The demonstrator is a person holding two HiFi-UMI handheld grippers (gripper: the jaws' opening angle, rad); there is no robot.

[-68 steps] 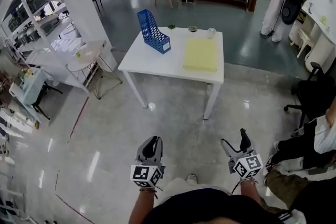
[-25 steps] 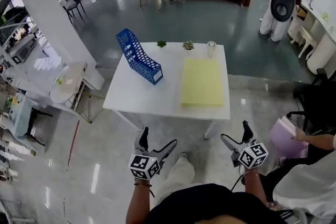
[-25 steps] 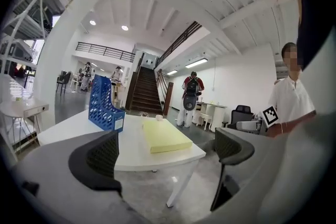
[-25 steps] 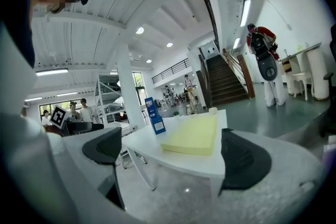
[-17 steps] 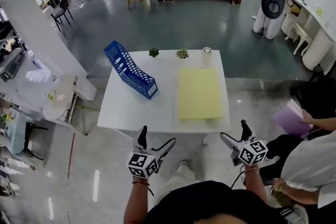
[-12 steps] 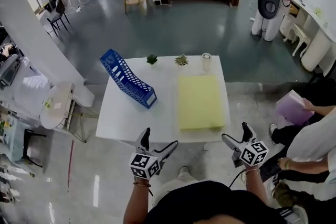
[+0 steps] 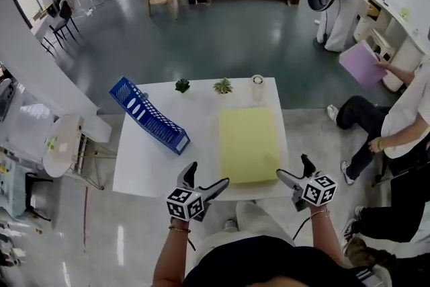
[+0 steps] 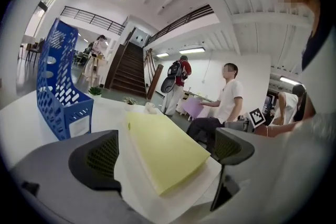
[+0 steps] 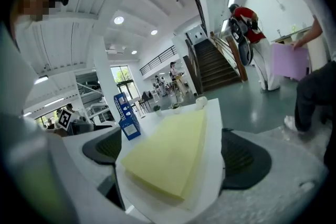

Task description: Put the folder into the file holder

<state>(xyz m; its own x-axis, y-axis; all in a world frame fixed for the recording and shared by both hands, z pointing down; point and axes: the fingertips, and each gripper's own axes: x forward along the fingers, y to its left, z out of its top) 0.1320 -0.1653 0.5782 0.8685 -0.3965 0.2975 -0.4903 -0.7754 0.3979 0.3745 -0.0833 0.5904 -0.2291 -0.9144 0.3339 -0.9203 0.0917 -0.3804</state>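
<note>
Yellow folder [image 7: 248,144] lies flat, ctr frame; blue perforated file holder [image 7: 149,115] stands upright left of it, not touching.

The counter [image 7: 134,165] has slid from the upper middle of my frame down to the centre, and its near edge now reaches both grippers. My left tongs [image 7: 207,175], close together at first, have spread wide. They and my right tongs [image 7: 293,168] now each sit at a near corner of the folder [image 7: 248,144]. A bystander's purple sheet [image 7: 360,64] has moved from mid-right to upper right.
</note>
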